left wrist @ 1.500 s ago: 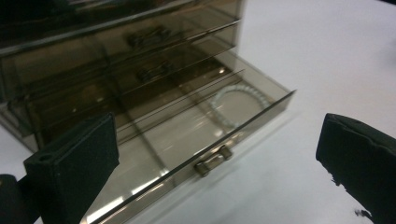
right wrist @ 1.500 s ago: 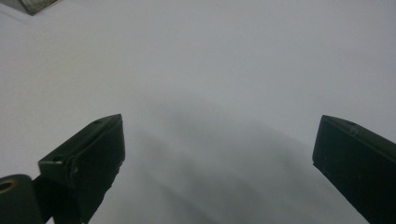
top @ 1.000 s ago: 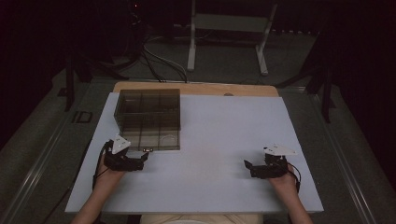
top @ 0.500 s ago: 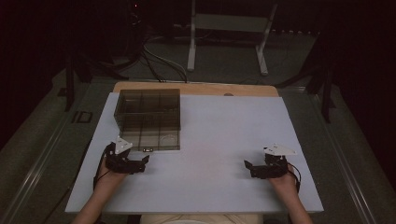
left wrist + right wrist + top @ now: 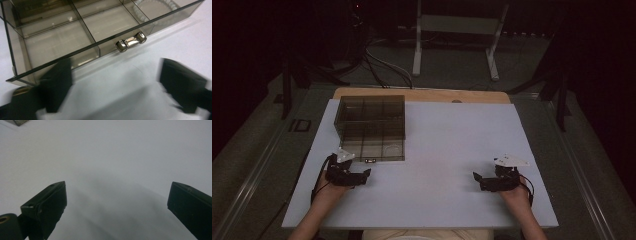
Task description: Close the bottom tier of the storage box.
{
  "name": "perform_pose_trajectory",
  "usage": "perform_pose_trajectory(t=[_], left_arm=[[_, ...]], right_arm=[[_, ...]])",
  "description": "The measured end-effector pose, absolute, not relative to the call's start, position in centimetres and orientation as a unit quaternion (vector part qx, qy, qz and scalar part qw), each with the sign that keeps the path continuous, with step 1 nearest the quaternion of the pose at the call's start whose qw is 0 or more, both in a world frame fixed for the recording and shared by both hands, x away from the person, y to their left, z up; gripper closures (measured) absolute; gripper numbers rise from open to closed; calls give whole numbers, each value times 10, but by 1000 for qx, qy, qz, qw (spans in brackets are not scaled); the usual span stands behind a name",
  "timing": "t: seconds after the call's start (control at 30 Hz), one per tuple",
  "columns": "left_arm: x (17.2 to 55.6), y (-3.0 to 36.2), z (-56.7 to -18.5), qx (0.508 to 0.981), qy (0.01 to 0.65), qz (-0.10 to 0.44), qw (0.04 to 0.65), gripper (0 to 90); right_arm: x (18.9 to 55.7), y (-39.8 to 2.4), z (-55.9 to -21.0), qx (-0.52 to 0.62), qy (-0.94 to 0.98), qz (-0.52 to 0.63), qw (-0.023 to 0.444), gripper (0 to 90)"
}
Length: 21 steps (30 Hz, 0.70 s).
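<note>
A smoky see-through box with several compartments stands at the table's left; a small metal handle sits on its near wall. My left gripper rests on the white tabletop just before that wall, jaws pointing right. In the left gripper view the handle lies a little beyond the left gripper, whose blurred jaws have just been closing with nothing between them. A pale ring lies in the box's near right compartment. My right gripper rests at the right, open over bare table.
The white tabletop has a wooden strip along its far edge. Beyond it are cables and a metal stand on a dark floor. A wide stretch of table lies between the two hands.
Both hands keep their places. The left gripper's jaws look slightly closer together than before.
</note>
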State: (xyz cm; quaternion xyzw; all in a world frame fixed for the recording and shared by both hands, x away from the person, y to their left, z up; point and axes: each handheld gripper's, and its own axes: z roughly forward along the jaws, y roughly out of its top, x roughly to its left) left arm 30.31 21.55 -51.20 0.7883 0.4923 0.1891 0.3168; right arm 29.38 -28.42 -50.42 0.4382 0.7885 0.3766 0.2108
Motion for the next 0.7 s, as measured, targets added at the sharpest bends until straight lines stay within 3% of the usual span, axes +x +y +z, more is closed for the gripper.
perform_pose_trajectory(t=[0.07,0.13,0.3,0.7], left_arm=[[302,215,-512,792,484,195,316,193],[302,215,-511,791,485,200,315,283],[302,216,-511,790,490,206,307,359],[300,216,-510,793,483,210,306,704]], right_arm=[[294,-284,-504,439,788,376,211,23],[294,-284,-504,439,788,377,211,23],[294,-284,-504,437,789,376,211,23],[294,-284,-505,437,790,374,210,23]])
